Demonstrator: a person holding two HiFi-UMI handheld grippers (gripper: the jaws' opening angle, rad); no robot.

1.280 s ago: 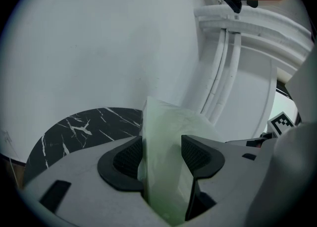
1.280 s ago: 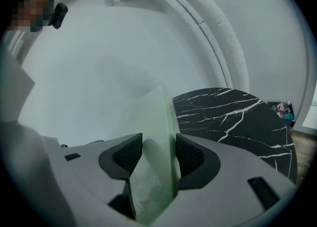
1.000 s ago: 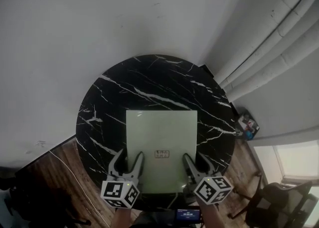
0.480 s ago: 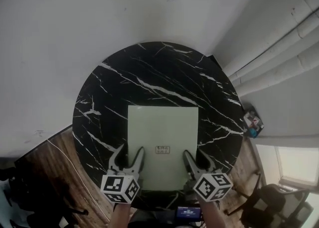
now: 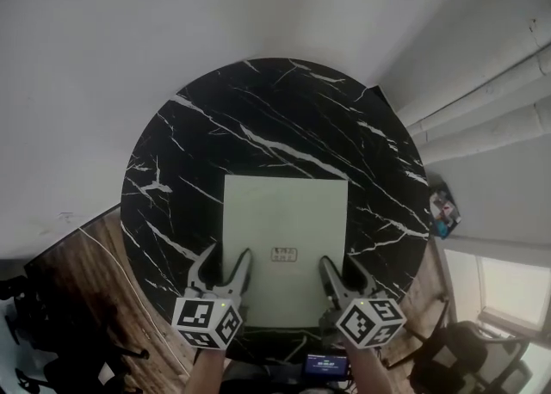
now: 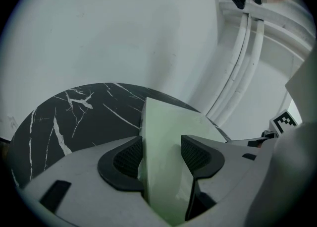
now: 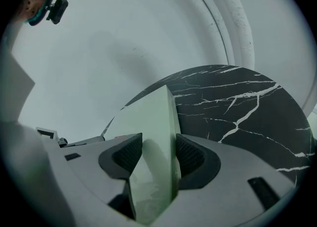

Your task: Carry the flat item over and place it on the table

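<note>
A flat pale green board [image 5: 286, 233] with a small label near its front edge lies over the near half of a round black marble table [image 5: 258, 117]. My left gripper [image 5: 222, 270] is shut on the board's near left edge, and my right gripper [image 5: 342, 277] is shut on its near right edge. In the left gripper view the board [image 6: 168, 132] runs edge-on between the pads of the left gripper [image 6: 161, 154]. In the right gripper view the board [image 7: 148, 122] sits clamped in the right gripper [image 7: 158, 154]. Whether the board touches the tabletop I cannot tell.
A white wall stands behind the table, with white pipes [image 5: 491, 108] running along it at the right. Wooden floor [image 5: 95, 255] shows on the left, small colourful items [image 5: 443, 212] lie on the floor at the right, and a dark chair [image 5: 465, 358] stands at the bottom right.
The table has grown larger and slid up the head view. The board and both grippers have moved slightly further over it. Both grips look unchanged.
</note>
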